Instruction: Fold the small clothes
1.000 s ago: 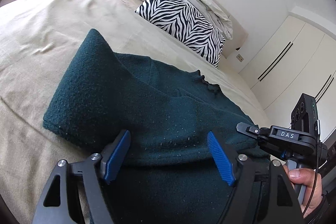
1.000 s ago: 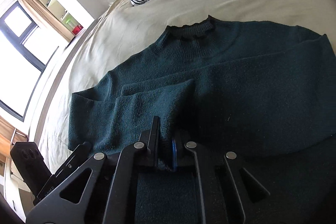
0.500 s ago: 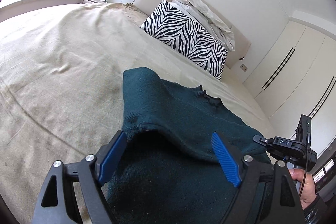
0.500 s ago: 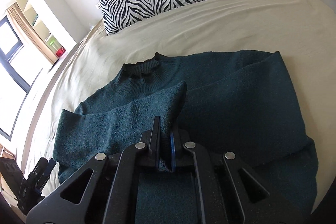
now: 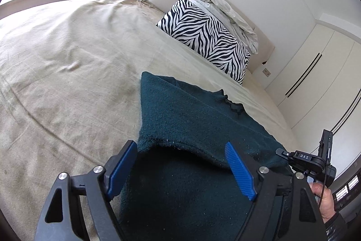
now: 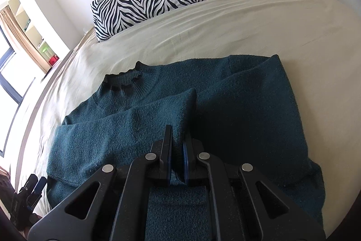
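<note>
A dark teal knit sweater (image 5: 191, 119) lies on the beige bed (image 5: 67, 64), collar toward the pillows. My left gripper (image 5: 180, 164) is open, its blue pads on either side of a raised fold of the sweater, not pinching it. My right gripper (image 6: 177, 155) is shut on a sleeve end of the sweater (image 6: 135, 119), holding it folded across the body. The right side of the sweater (image 6: 259, 105) is folded inward. The right gripper also shows at the right edge of the left wrist view (image 5: 304, 159).
A zebra-striped pillow (image 5: 207, 37) and a crumpled pale duvet (image 5: 225, 8) lie at the headboard. White wardrobe doors (image 5: 315, 73) stand to the right of the bed. A window and shelves (image 6: 22, 37) are on the left side.
My left gripper has pulled back and risen; the sweater's left side now stands folded over. My right gripper has carried the sleeve further across the body and stays shut on it.
</note>
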The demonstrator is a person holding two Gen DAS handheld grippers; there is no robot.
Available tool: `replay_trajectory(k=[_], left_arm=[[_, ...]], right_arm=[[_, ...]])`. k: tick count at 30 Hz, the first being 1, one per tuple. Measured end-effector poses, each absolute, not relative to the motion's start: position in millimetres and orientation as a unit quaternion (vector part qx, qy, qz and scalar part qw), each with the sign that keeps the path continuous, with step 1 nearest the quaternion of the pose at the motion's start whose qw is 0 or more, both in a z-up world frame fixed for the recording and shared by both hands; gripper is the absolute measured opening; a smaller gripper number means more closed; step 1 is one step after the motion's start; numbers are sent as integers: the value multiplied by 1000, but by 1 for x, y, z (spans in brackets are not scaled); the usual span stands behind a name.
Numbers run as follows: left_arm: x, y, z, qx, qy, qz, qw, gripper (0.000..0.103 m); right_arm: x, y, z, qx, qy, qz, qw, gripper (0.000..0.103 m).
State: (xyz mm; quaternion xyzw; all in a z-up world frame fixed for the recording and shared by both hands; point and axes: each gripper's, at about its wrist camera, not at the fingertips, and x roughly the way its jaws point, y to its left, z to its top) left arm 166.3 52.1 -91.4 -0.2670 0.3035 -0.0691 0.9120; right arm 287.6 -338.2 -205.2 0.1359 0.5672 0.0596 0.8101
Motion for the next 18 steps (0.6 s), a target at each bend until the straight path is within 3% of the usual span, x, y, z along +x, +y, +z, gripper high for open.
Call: replay_trajectory(k=[8,12,17,18], left_arm=[[207,67,-51,-256,287,-75,920,75],[261,57,-45,-207,319,-96,920,53],[311,54,-105,-206,425,-94,877,48],[308,56,-114,-204,413,-95,883,39]], right_arm=[[276,-356,-228,191,571,71,795,8],[275,-358,-233,200,565,79,796,9],[272,-368,-240,231,555,93,794,9],[272,-369,-241,236,555,96,792,9]])
